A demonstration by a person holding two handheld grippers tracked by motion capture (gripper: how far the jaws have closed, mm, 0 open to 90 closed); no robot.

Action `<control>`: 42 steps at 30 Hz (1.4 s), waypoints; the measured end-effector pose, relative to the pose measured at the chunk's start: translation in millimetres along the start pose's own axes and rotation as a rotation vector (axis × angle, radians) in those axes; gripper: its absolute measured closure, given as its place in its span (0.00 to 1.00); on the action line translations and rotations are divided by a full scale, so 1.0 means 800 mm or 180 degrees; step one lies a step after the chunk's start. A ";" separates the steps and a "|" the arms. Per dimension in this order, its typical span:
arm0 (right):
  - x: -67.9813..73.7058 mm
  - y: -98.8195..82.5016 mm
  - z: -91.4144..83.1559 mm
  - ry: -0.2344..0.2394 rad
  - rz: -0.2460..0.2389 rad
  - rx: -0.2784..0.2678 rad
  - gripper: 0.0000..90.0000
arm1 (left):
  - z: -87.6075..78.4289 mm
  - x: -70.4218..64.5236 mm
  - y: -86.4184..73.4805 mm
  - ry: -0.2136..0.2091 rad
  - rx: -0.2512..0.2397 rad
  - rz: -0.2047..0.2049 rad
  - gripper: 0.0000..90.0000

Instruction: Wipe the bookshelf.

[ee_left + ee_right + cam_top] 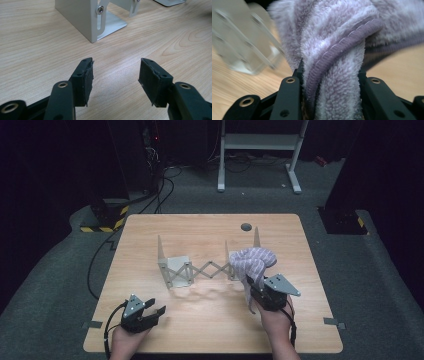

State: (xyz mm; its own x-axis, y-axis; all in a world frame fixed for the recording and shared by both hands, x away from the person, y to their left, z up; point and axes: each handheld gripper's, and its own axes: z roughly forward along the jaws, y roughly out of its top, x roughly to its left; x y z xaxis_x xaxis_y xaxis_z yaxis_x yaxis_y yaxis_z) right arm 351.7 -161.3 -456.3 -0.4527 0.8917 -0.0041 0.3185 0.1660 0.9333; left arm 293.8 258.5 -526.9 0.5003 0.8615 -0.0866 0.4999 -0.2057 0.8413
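A striped purple towel (254,261) is bunched over the right end of a folding metal rack (196,268), at about three o'clock from the table's (150,227) centre. The right gripper (251,289) pinches the cloth's hanging fold; the left gripper (155,312) idles at seven o'clock, jaws spread, empty. Hanging appears underway; next, likely, spreading the cloth along the rack.

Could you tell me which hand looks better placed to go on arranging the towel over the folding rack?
The right. Its tool is already shut on the lilac striped towel, which lies draped over the rack's right end. The left tool rests open and empty near the table's front edge, apart from both.
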 end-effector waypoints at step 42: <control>0.045 -0.026 0.067 0.0282 0.0041 0.0707 0.72 | 0.001 0.000 0.000 -0.0067 0.0010 0.0033 0.50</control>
State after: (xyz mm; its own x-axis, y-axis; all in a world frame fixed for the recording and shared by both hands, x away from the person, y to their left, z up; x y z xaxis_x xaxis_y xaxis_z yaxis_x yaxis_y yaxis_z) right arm 373.8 -110.3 -495.5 -0.5156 0.8555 0.0480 0.4956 0.2520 0.8312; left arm 294.5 258.4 -527.6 0.5202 0.8494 -0.0891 0.4967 -0.2161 0.8406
